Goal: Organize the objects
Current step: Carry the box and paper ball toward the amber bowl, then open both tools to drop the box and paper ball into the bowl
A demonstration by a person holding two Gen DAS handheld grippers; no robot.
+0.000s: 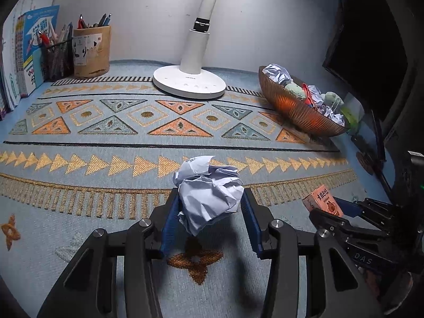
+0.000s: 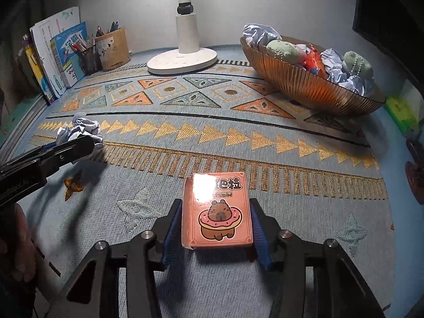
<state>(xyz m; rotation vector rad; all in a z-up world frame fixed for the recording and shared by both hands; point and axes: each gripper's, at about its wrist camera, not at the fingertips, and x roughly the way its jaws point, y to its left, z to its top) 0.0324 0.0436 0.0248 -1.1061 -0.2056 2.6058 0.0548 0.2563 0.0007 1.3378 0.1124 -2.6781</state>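
a patterned blue cloth (image 1: 106,159) is lit by a desk lamp (image 1: 189,79). a light, crushable paper ball (image 1: 209,193) is pinched by the left gripper (image 1: 209,212); a stiff, glossy card box (image 2: 216,212) is clamped at its long sides by the right gripper (image 2: 216,225), near the front edge.

The left gripper (image 1: 209,206) tilts downward, its blue pads (image 1: 169,225) pressed against a crumpled paper ball (image 1: 209,196). Right of that ball, the right gripper (image 2: 216,220) tilts downward too, clamping a pink card box (image 2: 216,212) by its sides.
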